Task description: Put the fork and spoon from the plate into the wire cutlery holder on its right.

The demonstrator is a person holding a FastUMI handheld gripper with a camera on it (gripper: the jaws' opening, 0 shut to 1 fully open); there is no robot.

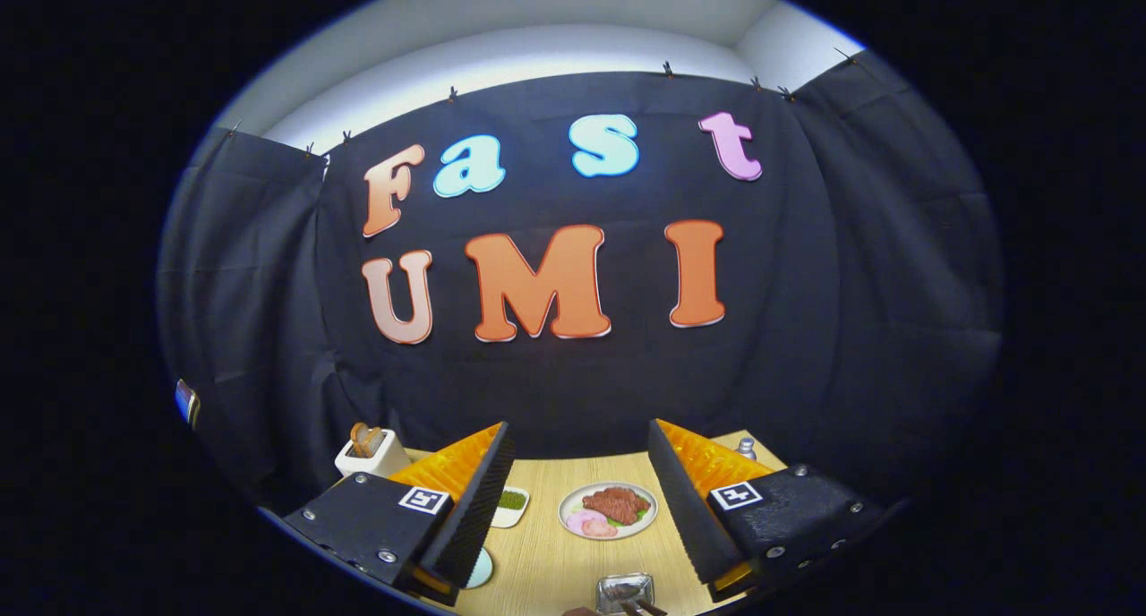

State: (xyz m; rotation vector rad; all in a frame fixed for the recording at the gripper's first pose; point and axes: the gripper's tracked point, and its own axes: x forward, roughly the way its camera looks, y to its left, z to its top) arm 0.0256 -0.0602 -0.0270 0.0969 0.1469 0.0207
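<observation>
My gripper [580, 430] is open, held high above a light wooden table [546, 553], with nothing between its fingers. Between and below the fingers stands a round plate [609, 510] with brown meat and pink slices on it. Nearer to me, low between the fingers, is a small shiny metal container [625, 591] with dark handle ends [645, 608] showing at its near side. I cannot tell whether these are the fork and spoon, or whether the container is the wire holder.
A small dish with something green [511, 501] lies just beside the left finger, and a pale round dish [480, 568] peeks out under it. A white holder with brown slices [371, 451] stands at the back left. A small shaker [746, 447] stands behind the right finger.
</observation>
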